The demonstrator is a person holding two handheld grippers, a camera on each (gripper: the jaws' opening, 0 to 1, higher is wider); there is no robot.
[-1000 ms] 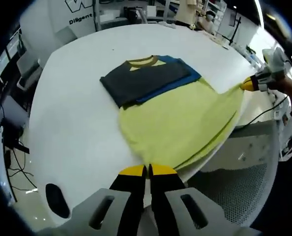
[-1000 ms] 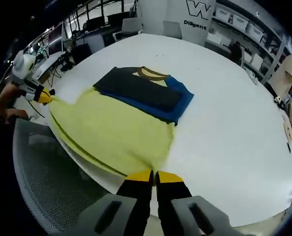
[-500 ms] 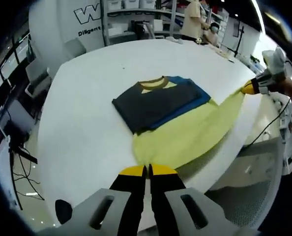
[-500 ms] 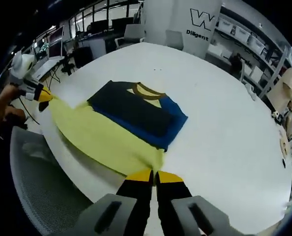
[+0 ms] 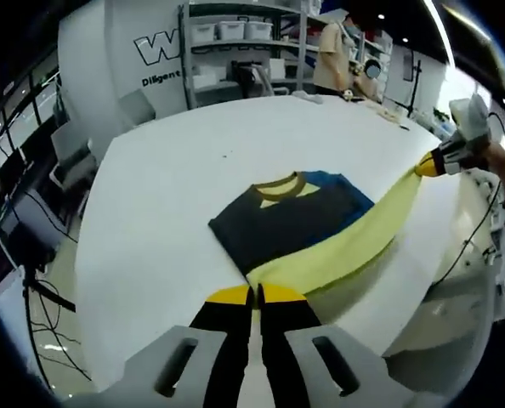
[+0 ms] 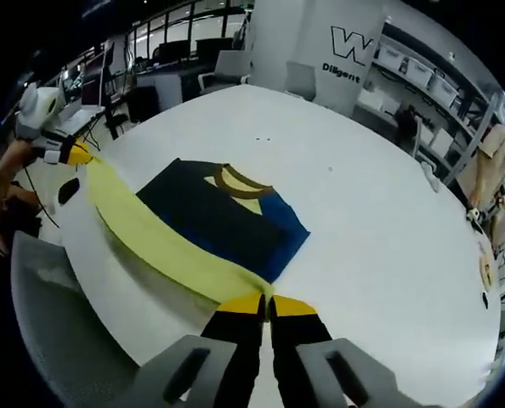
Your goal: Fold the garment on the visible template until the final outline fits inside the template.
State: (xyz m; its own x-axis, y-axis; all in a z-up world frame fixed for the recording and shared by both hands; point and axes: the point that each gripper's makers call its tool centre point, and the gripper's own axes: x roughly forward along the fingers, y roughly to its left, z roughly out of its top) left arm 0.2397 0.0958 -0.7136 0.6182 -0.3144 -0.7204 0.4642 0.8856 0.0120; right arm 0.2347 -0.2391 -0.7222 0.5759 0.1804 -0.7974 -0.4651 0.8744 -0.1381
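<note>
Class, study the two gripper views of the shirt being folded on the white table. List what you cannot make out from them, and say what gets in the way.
- Template outline: no markings visible on the table; the garment may cover it.
- Yellow hem corners: in each view, hidden inside the shut tips of the left gripper and the right gripper.
- Dark sleeves' underside: folded under, both views.
- Wall sign: lower lettering too small; cut off in the left gripper view.

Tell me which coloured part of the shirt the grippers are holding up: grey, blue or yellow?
The yellow part. The left gripper and right gripper hold it stretched, while the grey and blue parts lie folded flat.
</note>
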